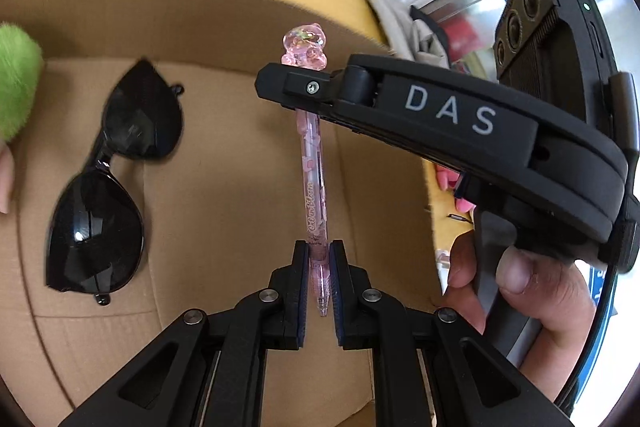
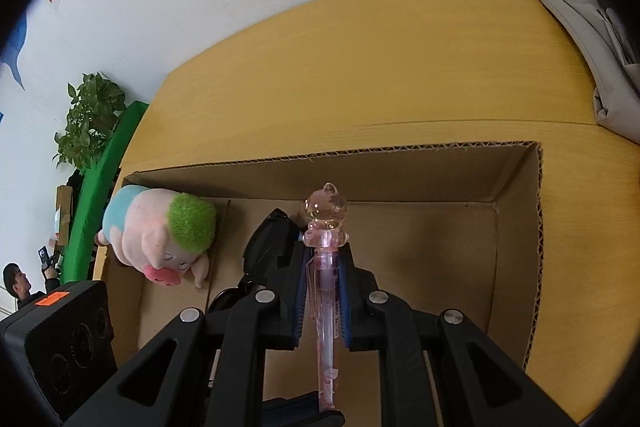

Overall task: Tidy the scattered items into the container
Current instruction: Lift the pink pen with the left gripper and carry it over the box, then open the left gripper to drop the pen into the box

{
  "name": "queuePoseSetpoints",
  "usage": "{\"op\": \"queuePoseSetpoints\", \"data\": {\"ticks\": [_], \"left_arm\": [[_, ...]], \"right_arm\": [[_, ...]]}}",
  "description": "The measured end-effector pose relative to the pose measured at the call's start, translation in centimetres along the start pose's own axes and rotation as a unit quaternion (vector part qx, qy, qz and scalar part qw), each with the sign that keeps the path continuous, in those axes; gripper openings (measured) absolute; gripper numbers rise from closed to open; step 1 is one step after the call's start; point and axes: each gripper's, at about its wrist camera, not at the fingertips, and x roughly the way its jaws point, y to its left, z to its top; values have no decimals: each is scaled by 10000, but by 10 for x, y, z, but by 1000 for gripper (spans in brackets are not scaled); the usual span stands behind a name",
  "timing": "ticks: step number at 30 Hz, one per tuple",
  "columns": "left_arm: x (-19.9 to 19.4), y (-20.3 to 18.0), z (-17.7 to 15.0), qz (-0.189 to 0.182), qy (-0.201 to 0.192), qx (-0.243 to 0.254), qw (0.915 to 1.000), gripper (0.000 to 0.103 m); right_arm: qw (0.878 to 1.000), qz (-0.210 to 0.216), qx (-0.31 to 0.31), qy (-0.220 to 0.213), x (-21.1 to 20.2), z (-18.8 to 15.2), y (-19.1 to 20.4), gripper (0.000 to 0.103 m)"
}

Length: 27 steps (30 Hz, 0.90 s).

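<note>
A clear pink pen (image 1: 315, 187) with a bear-shaped top is held over the open cardboard box (image 1: 240, 39). My left gripper (image 1: 319, 259) is shut on the pen's lower end. My right gripper (image 2: 323, 263) is shut on the same pen (image 2: 325, 267) just below the bear top; it shows in the left wrist view (image 1: 304, 87) as a black arm marked DAS crossing from the right. Black sunglasses (image 1: 108, 187) lie on the box floor at left. A pig plush toy (image 2: 160, 239) with green hair lies in the box's left corner.
The box (image 2: 520, 247) stands on a yellow wooden table (image 2: 400, 67). Grey fabric (image 2: 592, 39) lies at the table's far right corner. A white wall is behind. A potted plant (image 2: 88, 115) and a person (image 2: 16, 283) are far off at left.
</note>
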Motion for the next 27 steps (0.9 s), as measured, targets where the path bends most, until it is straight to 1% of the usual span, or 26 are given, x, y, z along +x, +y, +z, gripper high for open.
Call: {"op": "queuePoseSetpoints", "data": {"ticks": [6,8,10,11,12,14,15,16,17,18,19,20,21,22,23,24,25,26,27], "left_arm": [[19,14,-3,8,200,-189,9996,9],[22,19,-4,50,211,-280,9994,9],[23,24,-5,62,207,-386,9990,10],[24,26,-6,49,215,-434,9988,10],[24,27,-7,54,220,-456,9987,10],[23,26,-11,70,243,-440,9987,10],[22,26,-12,67,230,-430,9988,10],[19,25,-14,67,179,-440,9988,10],[15,24,-16,84,131,-454,9988,11],[11,22,-19,104,89,-446,9989,18],[3,18,-22,180,-8,-386,9991,31],[-4,14,-25,279,-114,-310,9991,39],[-15,8,-31,433,-300,-172,9985,51],[-26,1,-37,570,-527,-17,9970,58],[-41,-7,-46,671,-778,186,9945,62],[-55,-9,-47,775,-993,361,9914,70],[-69,-16,-58,918,-1239,553,9865,79],[-83,-19,-67,1084,-1541,780,9790,82],[-95,-18,-69,1235,-1801,974,9710,86]], "right_arm": [[9997,-125,151,141,19,-6,-11,13],[9996,-181,179,150,23,-8,-13,13],[9995,-211,184,164,25,-8,-15,16],[9993,-304,142,162,26,-9,-15,16],[9992,-345,104,153,26,-9,-14,18],[9996,-253,74,136,25,-10,-12,24],[9996,-265,81,101,23,-10,-12,30],[9994,-343,65,21,17,-11,-10,34],[9992,-398,38,-40,12,-12,-9,36],[9990,-439,10,-96,6,-12,-8,40],[9987,-467,-34,-176,-2,-14,-6,42],[9983,-493,-104,-298,-14,-18,-2,44],[9977,-503,-165,-413,-25,-22,1,49],[9969,-489,-234,-576,-41,-31,5,55],[9960,-485,-264,-699,-54,-37,9,58],[9943,-496,-319,-888,-72,-50,14,63],[9928,-502,-374,-1018,-85,-60,18,68],[9904,-530,-463,-1187,-102,-76,25,70],[9878,-583,-545,-1336,-115,-90,31,74]]}}
